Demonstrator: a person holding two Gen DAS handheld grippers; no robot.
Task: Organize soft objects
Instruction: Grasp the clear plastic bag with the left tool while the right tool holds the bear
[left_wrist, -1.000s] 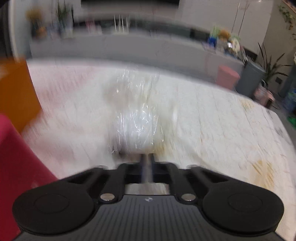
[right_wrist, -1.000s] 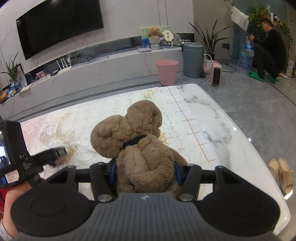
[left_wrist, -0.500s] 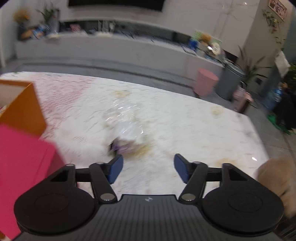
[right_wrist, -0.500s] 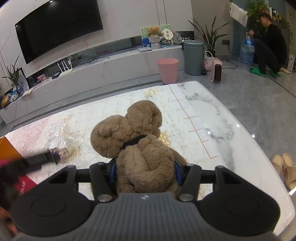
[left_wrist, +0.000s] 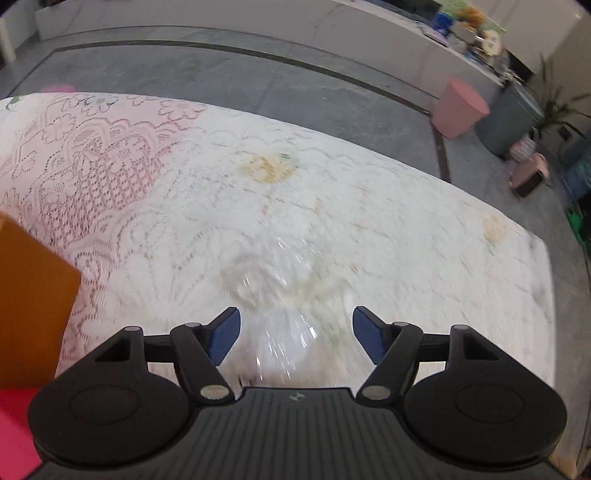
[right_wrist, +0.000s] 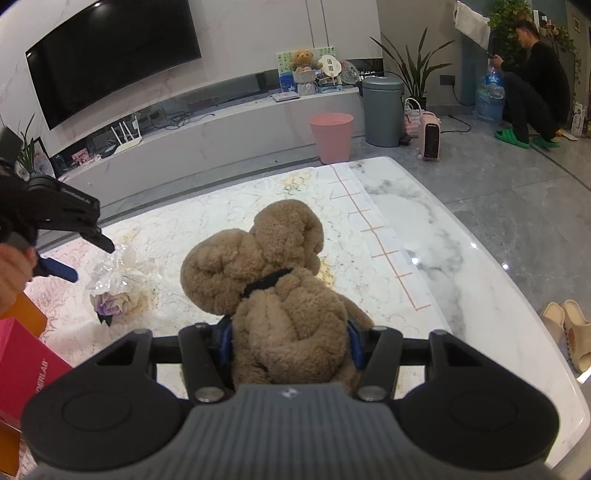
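A brown plush teddy bear (right_wrist: 280, 291) lies on the lace-covered table, and my right gripper (right_wrist: 290, 341) is shut on its body. A small flower bouquet in clear cellophane (right_wrist: 118, 291) lies on the cloth to the bear's left. It shows blurred in the left wrist view (left_wrist: 284, 314), right below and between the fingers. My left gripper (left_wrist: 295, 338) is open and empty, hovering just above the bouquet. It also shows at the left edge of the right wrist view (right_wrist: 74, 251).
A pink box (right_wrist: 26, 373) and an orange box (left_wrist: 29, 299) stand at the table's left edge. The marble table edge (right_wrist: 498, 295) runs on the right. A pink bin (right_wrist: 331, 136) and grey bin (right_wrist: 382, 110) stand on the floor beyond.
My left gripper let go of the cellophane bouquet, opened, pulled back, and now hovers tilted down over it. The right gripper and the bear have stayed put.
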